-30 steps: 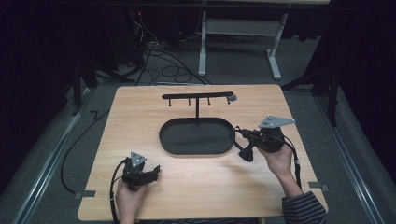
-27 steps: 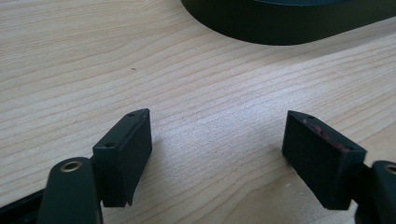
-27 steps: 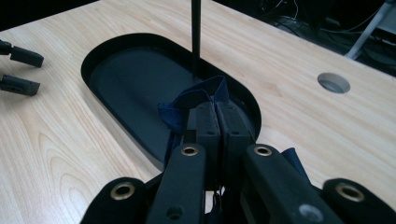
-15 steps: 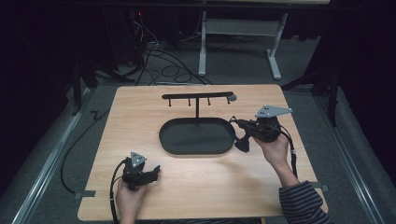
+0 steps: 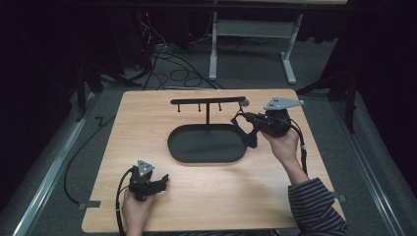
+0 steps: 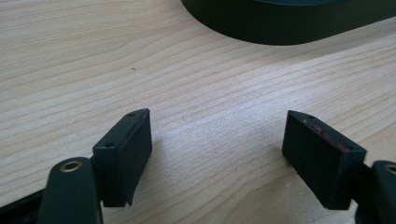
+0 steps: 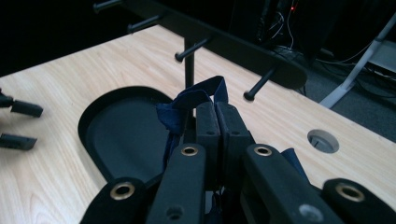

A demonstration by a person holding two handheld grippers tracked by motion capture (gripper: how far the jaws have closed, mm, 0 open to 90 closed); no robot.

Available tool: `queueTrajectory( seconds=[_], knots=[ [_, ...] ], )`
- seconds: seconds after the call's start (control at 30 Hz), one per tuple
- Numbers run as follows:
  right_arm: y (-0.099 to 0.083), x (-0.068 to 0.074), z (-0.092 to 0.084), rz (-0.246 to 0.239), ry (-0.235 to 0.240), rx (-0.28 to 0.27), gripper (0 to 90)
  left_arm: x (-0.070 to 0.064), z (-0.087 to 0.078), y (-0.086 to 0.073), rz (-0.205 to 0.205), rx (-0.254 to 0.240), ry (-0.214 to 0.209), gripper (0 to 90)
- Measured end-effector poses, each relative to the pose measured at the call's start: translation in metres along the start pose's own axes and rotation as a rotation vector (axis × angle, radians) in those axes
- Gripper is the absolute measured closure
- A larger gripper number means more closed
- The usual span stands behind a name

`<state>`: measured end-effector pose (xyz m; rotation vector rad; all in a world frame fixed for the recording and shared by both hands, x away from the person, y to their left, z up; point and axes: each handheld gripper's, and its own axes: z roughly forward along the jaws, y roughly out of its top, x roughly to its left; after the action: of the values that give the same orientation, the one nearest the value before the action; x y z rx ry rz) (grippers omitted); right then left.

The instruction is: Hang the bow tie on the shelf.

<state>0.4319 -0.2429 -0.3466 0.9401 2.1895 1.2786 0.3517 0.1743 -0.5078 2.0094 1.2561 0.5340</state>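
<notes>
- Resting low at the near left of the wooden table [image 5: 147, 123], the left gripper [image 5: 158, 184] is seen in the high view, held in the person's left hand [image 5: 135, 209].
- Its jaws are observed spread wide in the left gripper view, with bare wood grain between the two pads [image 6: 128, 154]; nothing is gripped or touched by them.
- Just beyond those jaws, the curved rim of the black oval tray [image 6: 289, 23] is noted, apart from the gripper.
- At the table's centre, the tray [image 5: 206, 143] is recorded in the high view as lying flat, with a thin post rising from its far edge.
- The post is topped by a black hanger bar [image 5: 209, 101], from which short pegs [image 7: 259, 84] are seen to project.
- To the right of the tray, the right gripper [image 5: 246, 129] is held raised above the table in the person's right hand [image 5: 280, 145], a striped sleeve [image 5: 314, 209] being visible behind it.
- Its jaws are seen pressed together in the right gripper view, pinched on a dark blue fabric strap [image 7: 196, 100].
- The strap is looped above the jaw tips and hangs down on their left side, near the pegs but not on any of them.
- A round hole [image 7: 323, 141] in the tabletop is noted to the right of the jaws.
</notes>
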Motion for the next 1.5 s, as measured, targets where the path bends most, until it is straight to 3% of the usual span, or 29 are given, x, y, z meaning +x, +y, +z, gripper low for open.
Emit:
queueTrajectory(
  seconds=[0.43,0.83,1.5],
  knots=[
    [0.014,-0.014,0.007,0.031,-0.037,-0.025,90.0,0.0,0.0,0.0,0.0,0.002,0.0,24.7],
    [0.012,-0.024,0.026,0.05,-0.081,0.002,89.9,0.0,0.0,0.0,0.0,-0.001,0.0,24.7],
    [0.008,-0.029,0.038,0.097,-0.074,0.018,87.4,0.0,0.0,0.0,0.0,-0.001,-0.001,24.7]
  ],
)
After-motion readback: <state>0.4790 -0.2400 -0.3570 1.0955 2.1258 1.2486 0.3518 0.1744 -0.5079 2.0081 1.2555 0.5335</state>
